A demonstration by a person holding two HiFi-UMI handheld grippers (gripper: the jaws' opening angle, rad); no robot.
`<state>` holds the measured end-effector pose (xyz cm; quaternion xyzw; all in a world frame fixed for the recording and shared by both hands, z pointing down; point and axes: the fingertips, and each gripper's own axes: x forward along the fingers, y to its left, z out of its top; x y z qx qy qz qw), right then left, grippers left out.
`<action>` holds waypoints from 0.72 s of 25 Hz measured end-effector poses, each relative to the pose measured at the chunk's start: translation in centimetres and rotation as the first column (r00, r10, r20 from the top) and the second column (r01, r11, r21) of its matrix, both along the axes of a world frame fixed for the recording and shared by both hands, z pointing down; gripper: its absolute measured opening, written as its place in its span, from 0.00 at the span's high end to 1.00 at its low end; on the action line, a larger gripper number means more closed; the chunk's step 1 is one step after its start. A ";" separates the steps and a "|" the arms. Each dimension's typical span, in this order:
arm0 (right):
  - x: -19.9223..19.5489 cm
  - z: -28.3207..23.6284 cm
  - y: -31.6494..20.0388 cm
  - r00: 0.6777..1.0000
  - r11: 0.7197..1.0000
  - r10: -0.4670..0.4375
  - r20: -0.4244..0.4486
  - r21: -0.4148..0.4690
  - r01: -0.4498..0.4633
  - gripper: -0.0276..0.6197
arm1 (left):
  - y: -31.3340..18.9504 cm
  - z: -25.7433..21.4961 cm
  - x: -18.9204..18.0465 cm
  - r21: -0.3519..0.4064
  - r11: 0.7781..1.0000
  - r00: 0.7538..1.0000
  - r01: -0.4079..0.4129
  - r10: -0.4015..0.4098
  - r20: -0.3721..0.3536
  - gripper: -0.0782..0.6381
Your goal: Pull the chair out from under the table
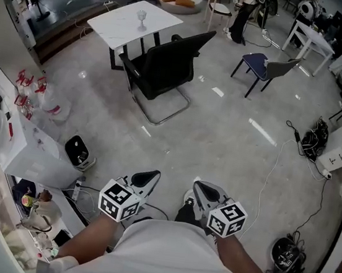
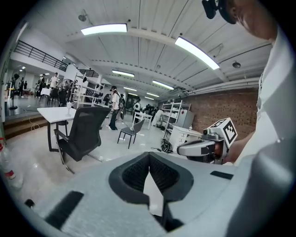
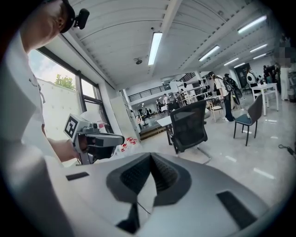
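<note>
- The black chair (image 1: 166, 66) stands on the floor at the near edge of the white table (image 1: 114, 25). Its back faces the person, and its seat points in toward the table.
- I cannot tell how much of the seat is under the table top. The chair looks close up against it.
- A small glass (image 1: 141, 18) stands on the table top, near the middle.
- The left gripper (image 1: 149, 177) has its jaws pressed together, with nothing in them.
- The right gripper (image 1: 200, 188) is the same: jaws together, nothing held.
- Both grippers are held close in front of the person, side by side and pointing a little down toward the chair.
- A wide stretch of bare floor lies between the grippers and the chair, so they are well apart.
- I think this is the very first step: getting over to the chair. No pulling has begun.
- Next, I think the person must walk up to the chair back, open the jaws, and take hold of the top of the back.
- Then a slow pull away from the table should bring the chair out, gently, so the glass does not shake.
</note>
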<state>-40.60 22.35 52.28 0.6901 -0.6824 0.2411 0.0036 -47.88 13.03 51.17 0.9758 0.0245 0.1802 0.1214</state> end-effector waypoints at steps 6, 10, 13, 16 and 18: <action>9.1 -2.0 -3.3 0.999 0.998 -0.034 -0.022 0.042 0.035 0.95 | -3.1 -1.9 9.3 0.047 0.998 0.999 0.045 -0.045 -0.012 0.88; 15.2 -3.2 -4.2 0.998 0.997 -0.044 -0.053 0.059 0.047 0.95 | -3.8 -3.3 15.4 0.073 0.995 0.998 0.061 -0.060 -0.023 0.88; 18.9 -2.7 -4.0 0.998 0.997 -0.048 -0.039 0.052 0.050 0.95 | -2.9 -2.3 19.0 0.065 0.997 0.999 0.045 -0.046 0.002 0.88; 22.1 -1.9 -3.5 0.998 0.998 -0.047 -0.028 0.043 0.048 0.95 | -1.8 -1.0 22.3 0.060 0.998 0.999 0.028 -0.029 0.024 0.88; 24.1 -1.2 -3.4 0.999 0.999 -0.039 -0.013 0.033 0.039 0.95 | -1.9 -1.0 24.6 0.060 0.998 0.999 0.029 -0.030 0.014 0.88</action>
